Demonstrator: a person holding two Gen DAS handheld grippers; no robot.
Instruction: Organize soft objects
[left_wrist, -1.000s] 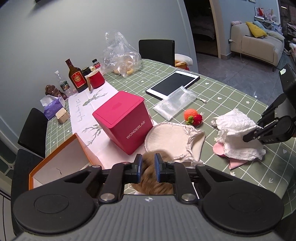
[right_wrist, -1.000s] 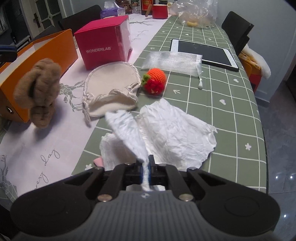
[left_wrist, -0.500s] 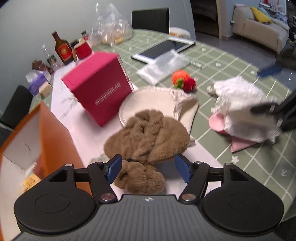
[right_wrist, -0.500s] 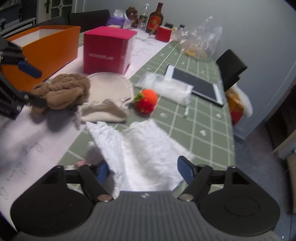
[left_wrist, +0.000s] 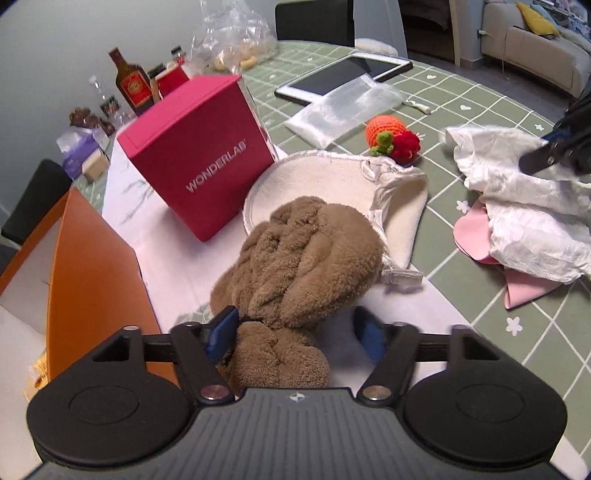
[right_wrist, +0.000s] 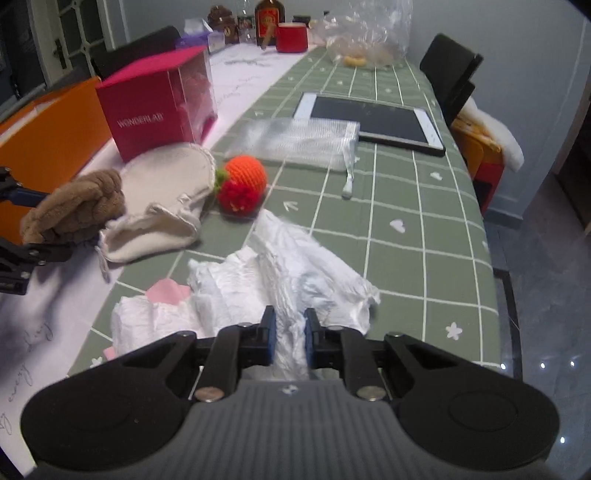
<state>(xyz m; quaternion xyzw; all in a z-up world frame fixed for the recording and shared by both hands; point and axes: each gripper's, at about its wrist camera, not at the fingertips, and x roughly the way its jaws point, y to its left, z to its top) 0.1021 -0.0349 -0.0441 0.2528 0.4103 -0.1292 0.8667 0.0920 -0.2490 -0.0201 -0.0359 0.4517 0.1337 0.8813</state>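
Left wrist view: the left gripper (left_wrist: 295, 330) sits at lower centre with its jaws spread wide. Between and just beyond the blue pads lies a brown plush towel (left_wrist: 299, 258), bunched on the white table runner (left_wrist: 173, 266); whether the left pad touches it cannot be told, and the right pad stands apart from it. The towel's far edge overlaps a cream cloth pouch (left_wrist: 332, 184) at centre frame. To the left of the towel stands an orange box (left_wrist: 92, 280); above it, in the upper centre-left, is a pink box (left_wrist: 199, 155) marked WONDERLAB. A crocheted orange-and-red fruit (left_wrist: 391, 138) lies right of centre on the green checked tablecloth (left_wrist: 480, 110).

Right wrist view: the right gripper (right_wrist: 290, 338) at lower centre has its jaws nearly pressed together, pinching a fold of the crumpled white cloth (right_wrist: 280, 280). The cloth rests on the tablecloth in the lower middle of the frame, covering part of a pink sheet (right_wrist: 168, 291). A tablet (right_wrist: 373, 120) and a clear mesh bag (right_wrist: 303, 142) lie in the upper middle.
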